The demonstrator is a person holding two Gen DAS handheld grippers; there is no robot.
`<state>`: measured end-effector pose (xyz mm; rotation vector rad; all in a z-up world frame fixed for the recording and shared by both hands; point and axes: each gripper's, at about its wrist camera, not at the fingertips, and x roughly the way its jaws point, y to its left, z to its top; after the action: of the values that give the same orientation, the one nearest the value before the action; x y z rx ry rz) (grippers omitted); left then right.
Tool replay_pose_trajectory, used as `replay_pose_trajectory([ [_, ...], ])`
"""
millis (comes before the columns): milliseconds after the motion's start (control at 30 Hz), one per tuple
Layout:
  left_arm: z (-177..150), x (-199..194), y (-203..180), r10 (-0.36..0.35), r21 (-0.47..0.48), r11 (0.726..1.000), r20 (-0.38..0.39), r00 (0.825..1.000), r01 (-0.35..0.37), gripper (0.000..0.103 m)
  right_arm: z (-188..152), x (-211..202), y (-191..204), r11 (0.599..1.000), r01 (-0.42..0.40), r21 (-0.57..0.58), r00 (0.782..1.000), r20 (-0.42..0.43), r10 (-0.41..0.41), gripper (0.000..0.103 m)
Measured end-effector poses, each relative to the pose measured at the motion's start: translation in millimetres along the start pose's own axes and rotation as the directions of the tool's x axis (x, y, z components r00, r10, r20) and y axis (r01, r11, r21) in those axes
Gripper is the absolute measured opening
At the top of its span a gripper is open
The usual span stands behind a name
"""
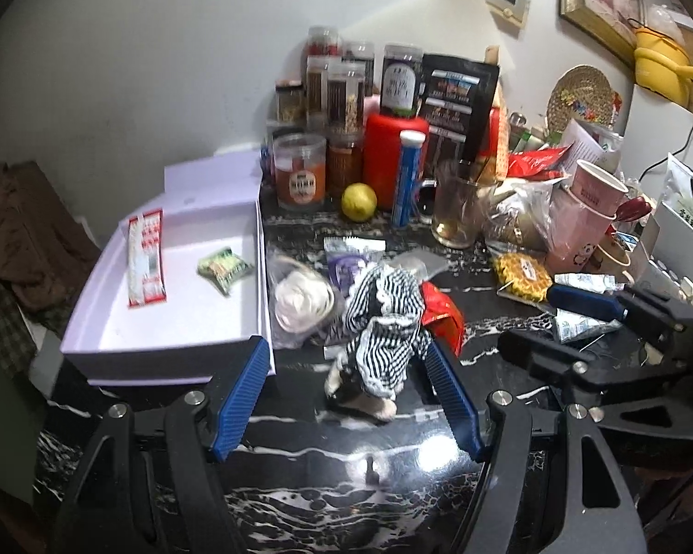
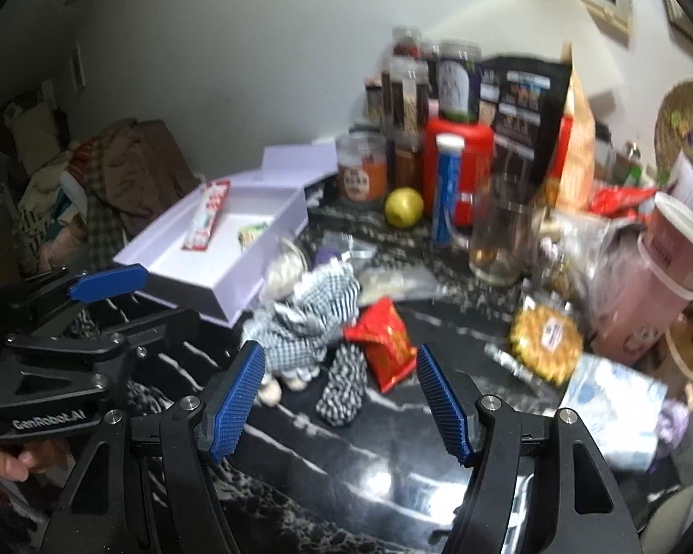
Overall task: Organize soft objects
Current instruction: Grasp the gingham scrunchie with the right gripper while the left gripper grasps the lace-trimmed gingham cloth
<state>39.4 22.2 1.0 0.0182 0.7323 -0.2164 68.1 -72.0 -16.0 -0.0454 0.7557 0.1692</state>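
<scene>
One "GenRobot.AI" mark, left claw (image 2: 108,282)

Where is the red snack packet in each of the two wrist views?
Left wrist view: the red snack packet lies right of centre, partly behind the striped cloth doll.
Right wrist view: it lies near centre, right of the doll.
Shared landmark: the yellow lemon.
</scene>
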Motion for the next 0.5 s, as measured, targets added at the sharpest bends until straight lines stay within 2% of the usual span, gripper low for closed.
replay_pose_trajectory([
  [233,-9.5,21.9,4.8,0.021,-0.009,1.0,-0.044,0.999,-0.022,0.07,-16.7,36.8,-10.2,0.999,-0.014,0.047,0.996,-0.093,0.019,0.064],
  [333,-12.8,30.0,8.7,0.044,-0.002,0.999,-0.058,0.997,-0.044,0.07,-19.0,53.4,-12.2,0.998,-0.022,0.06,0.991,-0.128,0.03,0.06],
  [500,-14.9,40.6,16.2,0.04,-0.016,0.999,-0.082,0.996,-0.041,0.07,-20.0,79.1,-12.7,0.998,-0.037,0.051,0.984,-0.173,0.045,0.053],
])
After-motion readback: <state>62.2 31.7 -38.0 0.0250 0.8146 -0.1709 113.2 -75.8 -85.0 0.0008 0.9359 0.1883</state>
